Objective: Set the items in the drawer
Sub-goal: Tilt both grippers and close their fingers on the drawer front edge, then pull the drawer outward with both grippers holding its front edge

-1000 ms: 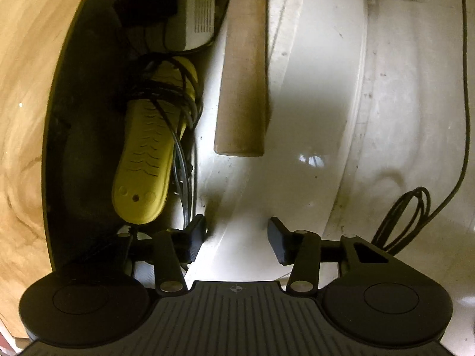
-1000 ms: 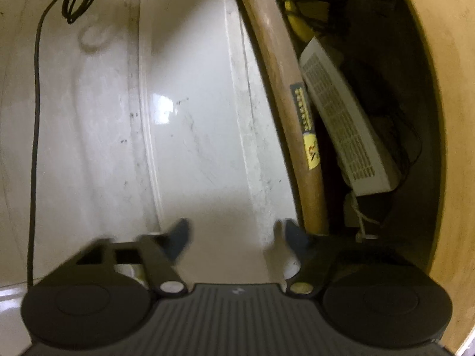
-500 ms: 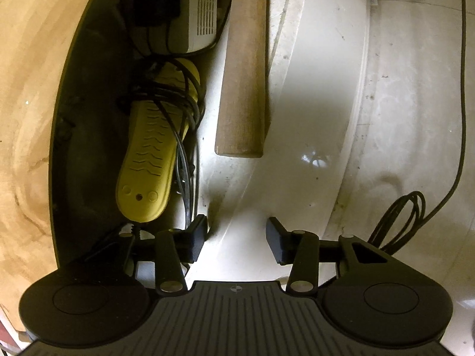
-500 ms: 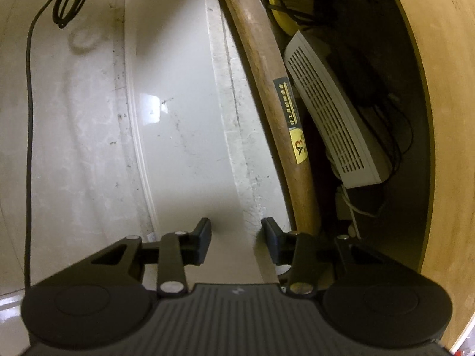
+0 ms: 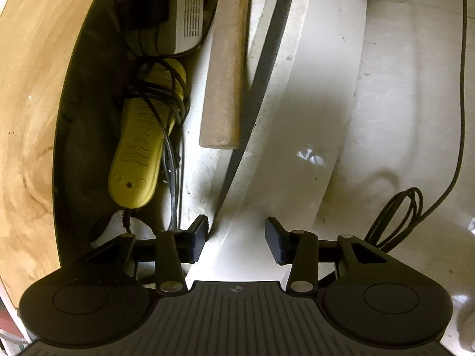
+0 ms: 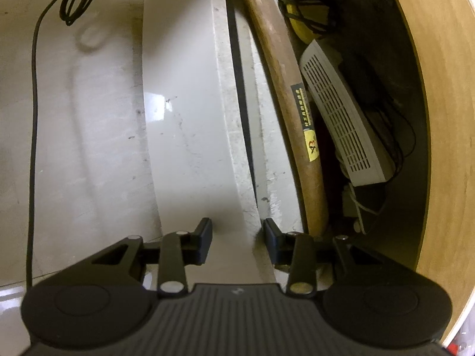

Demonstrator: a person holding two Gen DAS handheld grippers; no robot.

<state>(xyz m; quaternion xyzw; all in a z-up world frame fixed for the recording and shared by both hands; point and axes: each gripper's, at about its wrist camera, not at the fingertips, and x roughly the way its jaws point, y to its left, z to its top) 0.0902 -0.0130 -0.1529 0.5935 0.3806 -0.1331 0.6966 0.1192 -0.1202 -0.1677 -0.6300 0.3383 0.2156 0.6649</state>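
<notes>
The pale marble-like floor point(image 5: 400, 118) fills the outer side of both wrist views. Beside it runs the glossy white drawer front panel point(image 6: 184, 136), standing just off the drawer's white inner edge with a dark slit between them. The drawer sits under a light wooden board with visible grain point(image 5: 32, 103), and its dark interior holds the task's things.

One long wooden tool handle point(image 6: 285, 89) lies along the drawer's front edge. It carries a dark printed strip and a yellow sticker point(image 6: 311, 148); the lettering is too blurred to read. Next to it lies one white vented plastic box point(image 6: 341, 127), with slot rows on top, and a black adapter point(image 5: 148, 3) beside it. One yellow ribbed insole-shaped device point(image 5: 139, 148) lies further along, wrapped in black cord. One loose black cable point(image 5: 394, 216) coils on the floor.

The left gripper point(image 5: 236, 238) has its two fingers spread apart over the front panel's edge, holding nothing. The right gripper point(image 6: 237, 237) is likewise parted, straddling the same panel edge, nothing clamped.
</notes>
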